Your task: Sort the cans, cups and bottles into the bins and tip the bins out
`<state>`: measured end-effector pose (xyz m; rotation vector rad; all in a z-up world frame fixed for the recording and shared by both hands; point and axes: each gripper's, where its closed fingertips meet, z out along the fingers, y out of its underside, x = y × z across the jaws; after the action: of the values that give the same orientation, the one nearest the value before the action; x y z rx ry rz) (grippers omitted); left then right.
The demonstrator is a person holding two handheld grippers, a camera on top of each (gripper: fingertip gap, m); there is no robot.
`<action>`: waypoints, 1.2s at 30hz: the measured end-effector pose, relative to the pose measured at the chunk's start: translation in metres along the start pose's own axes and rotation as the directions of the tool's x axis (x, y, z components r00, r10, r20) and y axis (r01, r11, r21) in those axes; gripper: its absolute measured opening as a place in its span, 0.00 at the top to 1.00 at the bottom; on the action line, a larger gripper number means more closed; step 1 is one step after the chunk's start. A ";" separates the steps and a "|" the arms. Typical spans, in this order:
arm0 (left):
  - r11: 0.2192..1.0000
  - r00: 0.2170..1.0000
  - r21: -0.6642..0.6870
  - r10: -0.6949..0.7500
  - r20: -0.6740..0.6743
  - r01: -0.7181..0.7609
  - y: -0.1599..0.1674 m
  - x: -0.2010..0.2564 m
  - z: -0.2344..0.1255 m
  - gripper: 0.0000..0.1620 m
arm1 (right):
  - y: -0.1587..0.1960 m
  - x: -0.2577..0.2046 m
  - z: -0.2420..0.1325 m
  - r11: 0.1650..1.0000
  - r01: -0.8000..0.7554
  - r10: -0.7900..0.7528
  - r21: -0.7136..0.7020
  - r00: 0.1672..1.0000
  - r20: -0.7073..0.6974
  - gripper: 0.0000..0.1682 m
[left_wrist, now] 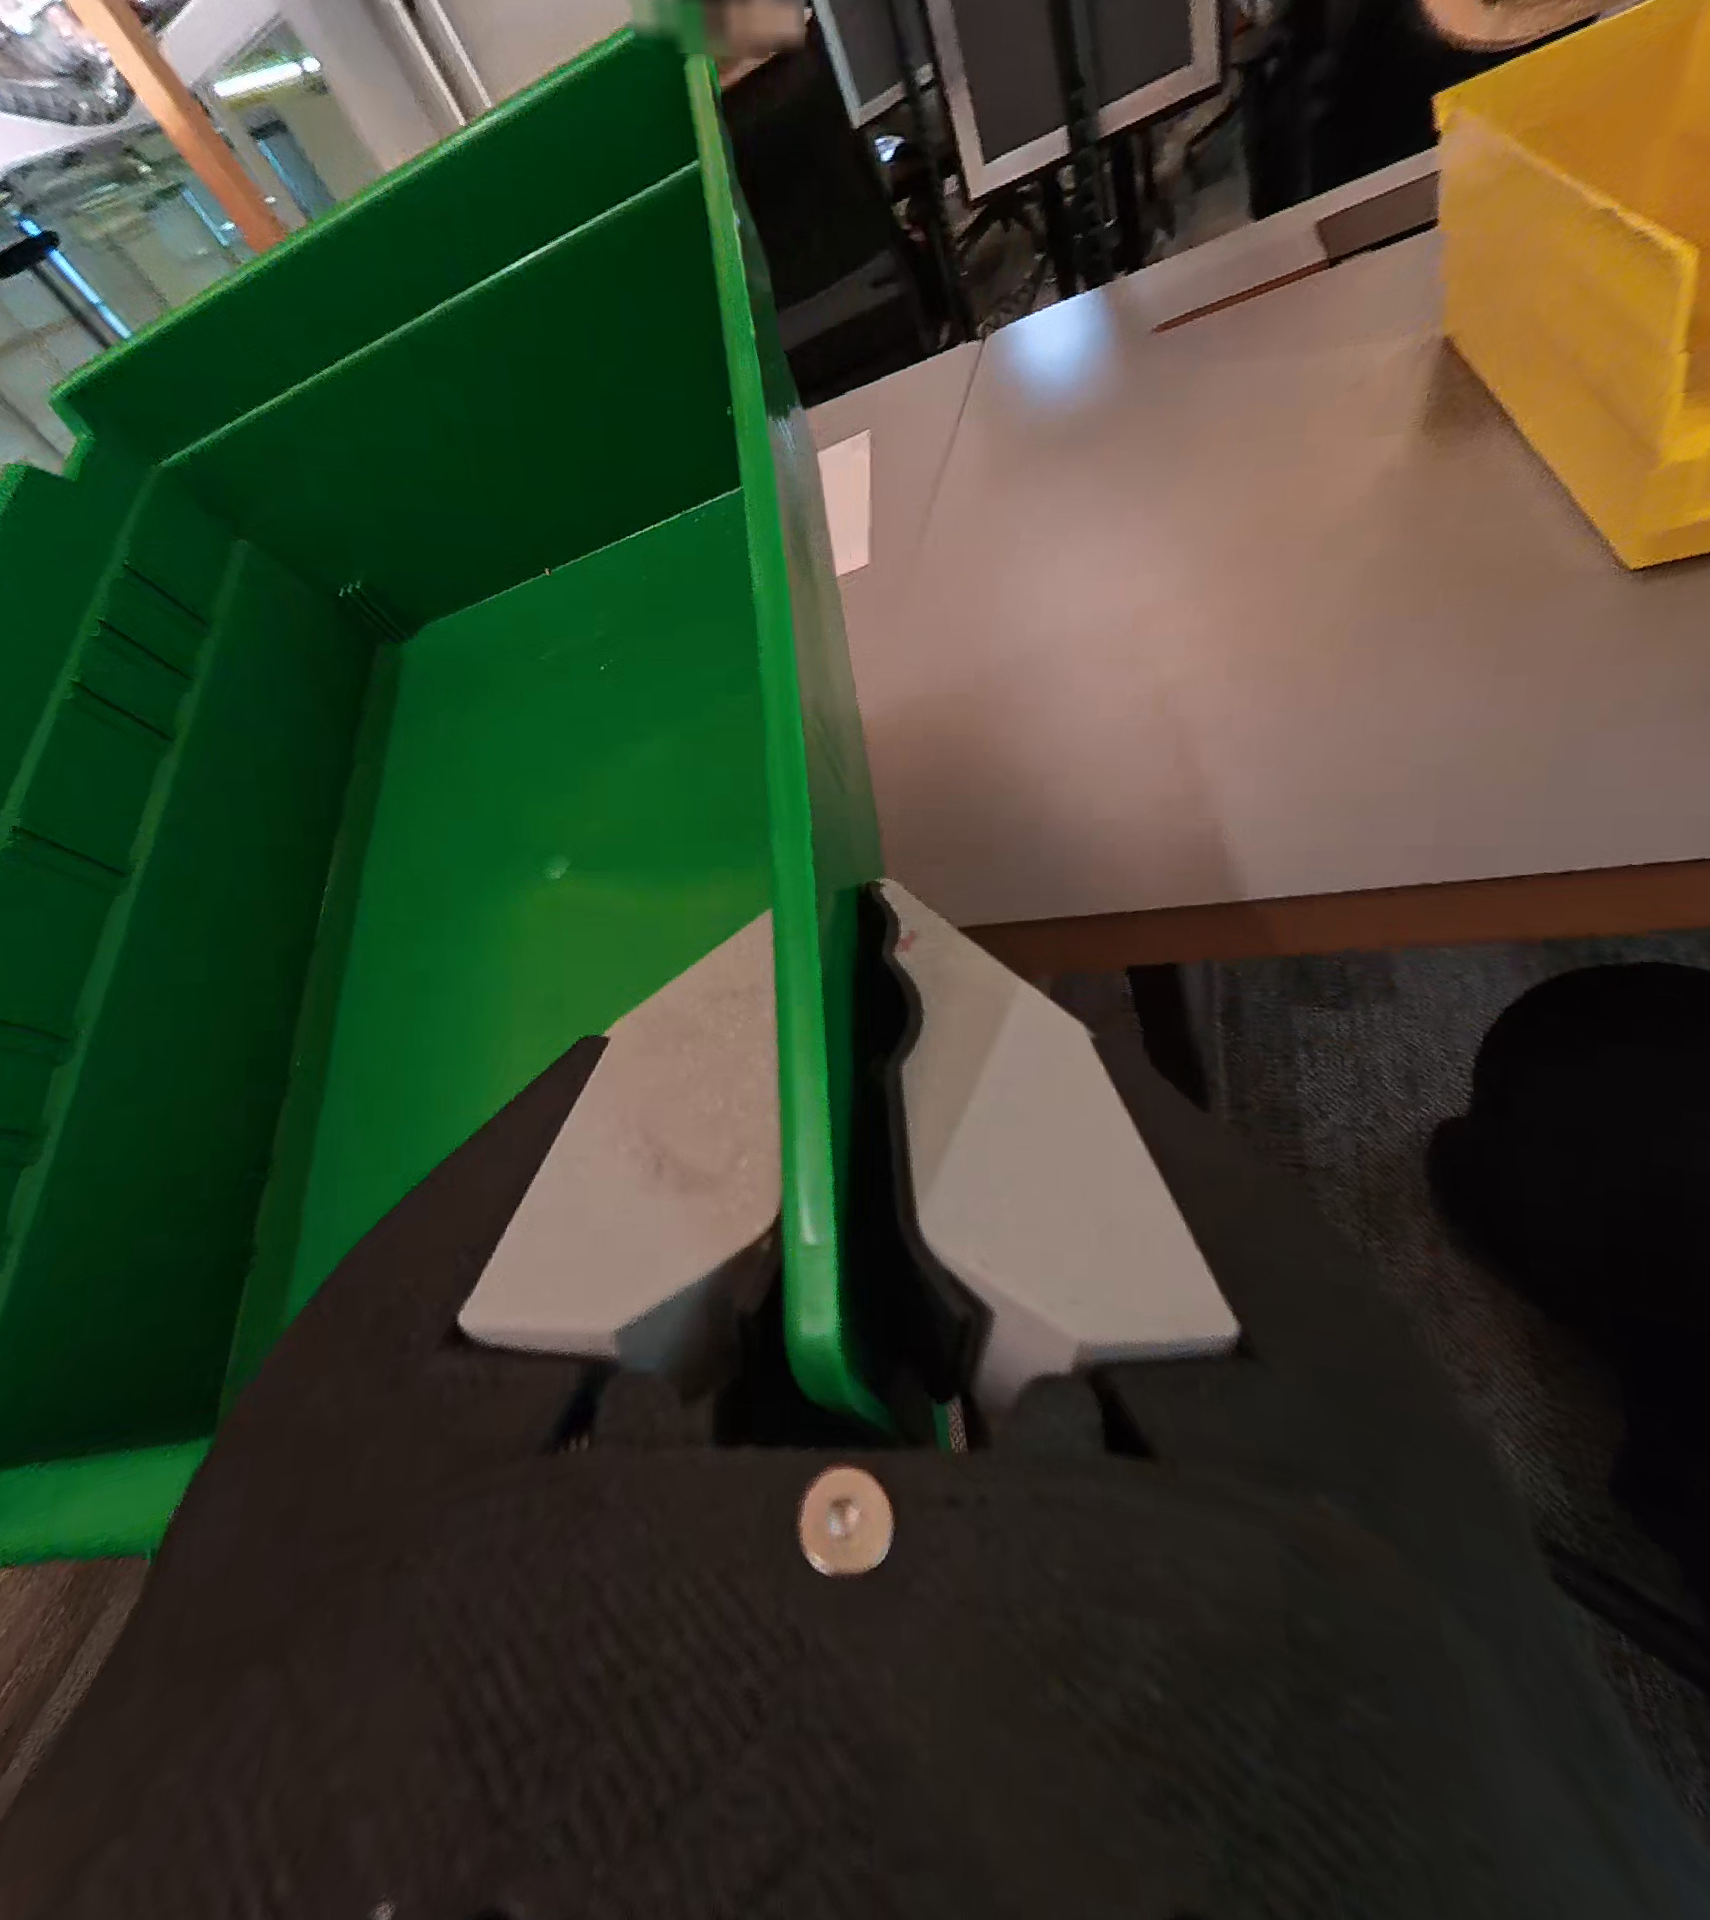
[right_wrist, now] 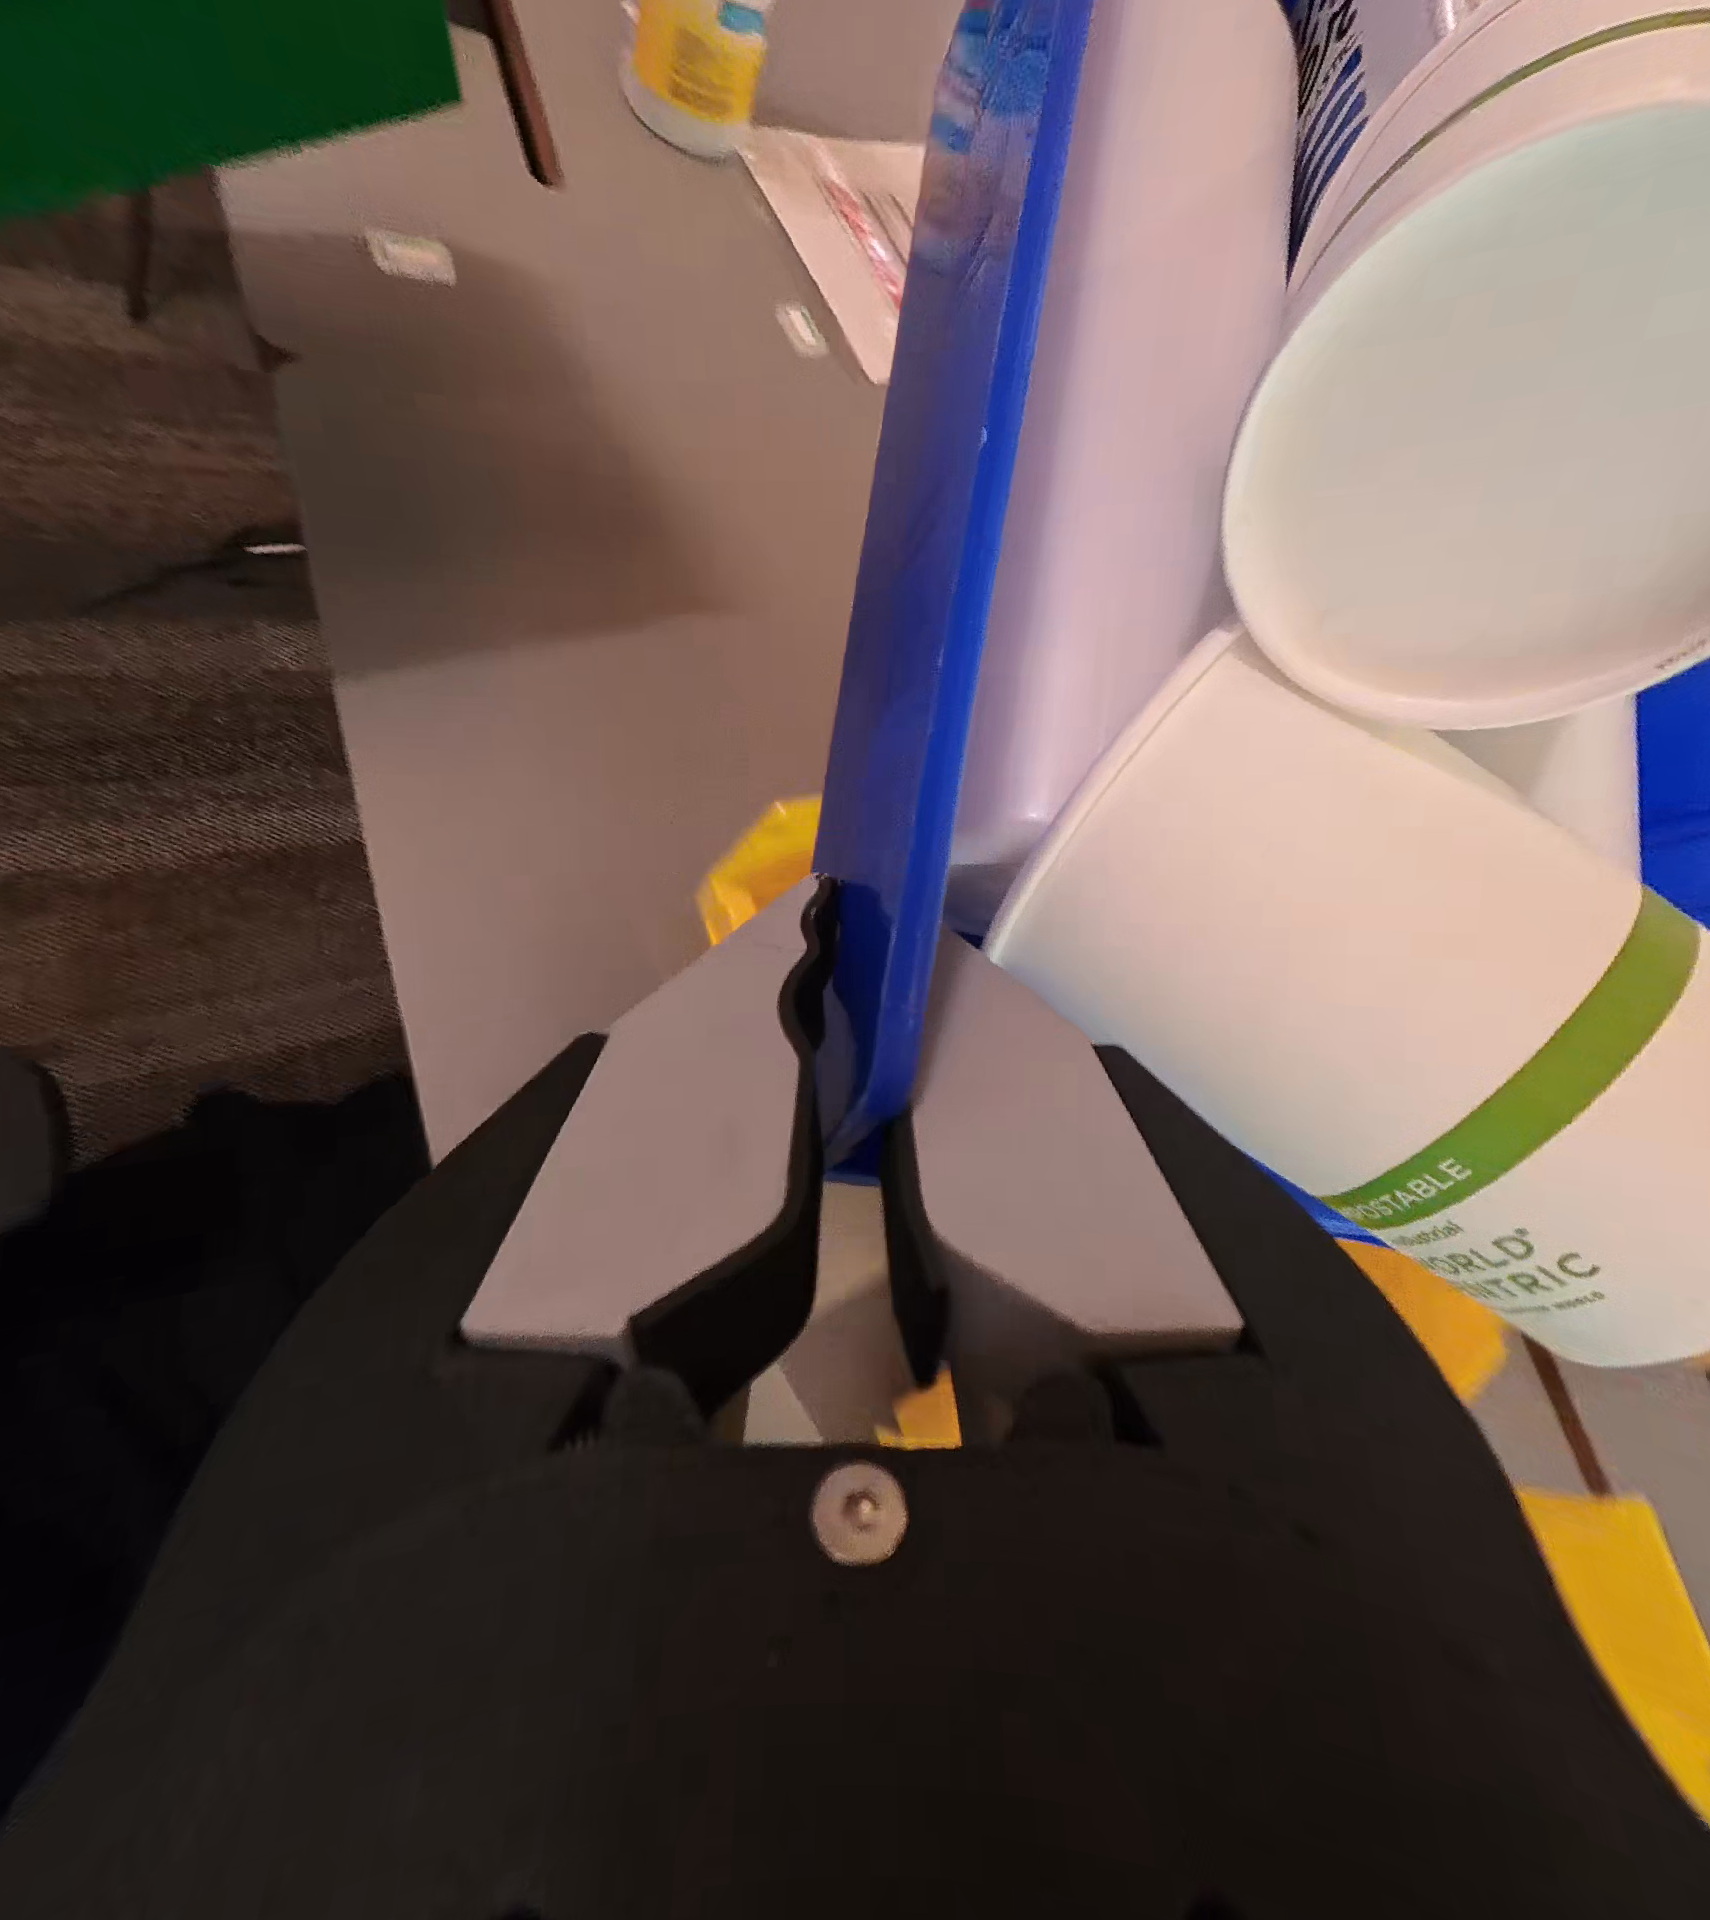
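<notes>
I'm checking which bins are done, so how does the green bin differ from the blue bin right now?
The green bin shows a bare inside with nothing in it; the blue bin holds white paper cups lying at angles. The left gripper grips the green bin's wall; the right gripper grips the blue bin's wall. Both are plastic bins, each clamped at one wall edge.

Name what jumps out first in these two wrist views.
In the left wrist view, the left tongs are clamped on the side wall of a big green bin, empty inside and held clear of the grey table, where a yellow bin sits at the far right. In the right wrist view, the right tongs grip a blue bin wall, with white paper cups crowded inside.
</notes>
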<state>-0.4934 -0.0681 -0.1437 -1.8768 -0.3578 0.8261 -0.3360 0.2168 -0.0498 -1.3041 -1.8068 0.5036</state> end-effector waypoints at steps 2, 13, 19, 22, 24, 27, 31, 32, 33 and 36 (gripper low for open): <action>1.000 1.000 -0.014 0.008 0.007 -0.008 0.006 0.001 0.000 0.99 | -0.025 -0.020 0.025 1.000 -0.009 0.008 0.017 0.999 0.053 0.99; 0.996 0.996 0.023 -0.087 0.034 0.086 0.024 -0.018 -0.018 0.98 | -0.080 -0.112 0.134 1.000 -0.007 0.009 -0.013 0.977 0.215 0.99; 0.990 0.986 0.036 -0.136 0.098 0.133 0.037 -0.041 -0.020 0.99 | -0.054 -0.147 0.177 0.997 -0.029 0.044 -0.069 0.970 0.237 0.99; 0.990 0.985 0.031 -0.141 0.095 0.138 0.040 -0.040 -0.018 0.99 | -0.031 -0.159 0.195 0.993 -0.043 0.066 -0.106 0.970 0.233 0.99; 0.990 0.987 0.034 -0.141 0.080 0.139 0.040 -0.036 -0.016 0.99 | -0.017 -0.159 0.204 0.990 -0.077 0.101 -0.118 0.972 0.213 0.99; 0.988 0.987 0.044 -0.151 0.047 0.149 0.037 -0.029 -0.012 0.99 | 0.001 -0.144 0.213 0.981 -0.142 0.158 -0.135 0.980 0.117 1.00; 0.990 0.990 0.037 -0.137 0.021 0.136 0.034 -0.018 -0.006 0.99 | 0.021 -0.124 0.217 0.967 -0.218 0.219 -0.132 0.976 -0.004 0.99; 0.990 0.991 0.036 -0.134 0.014 0.133 0.034 -0.016 -0.004 0.98 | 0.023 -0.122 0.216 0.967 -0.221 0.220 -0.128 0.975 -0.022 0.99; 0.991 0.991 0.034 -0.133 0.008 0.132 0.033 -0.014 -0.002 0.98 | 0.024 -0.118 0.216 0.963 -0.244 0.242 -0.114 0.970 -0.035 0.99; 0.992 0.992 0.021 -0.128 -0.007 0.128 0.032 -0.008 0.001 0.98 | 0.023 -0.110 0.217 0.915 -0.397 0.393 -0.068 0.917 -0.062 0.99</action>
<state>-0.5032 -0.0864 -0.1695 -1.8157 -0.4597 0.7357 -0.4852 0.1566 -0.2341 -1.7363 -1.5378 0.6169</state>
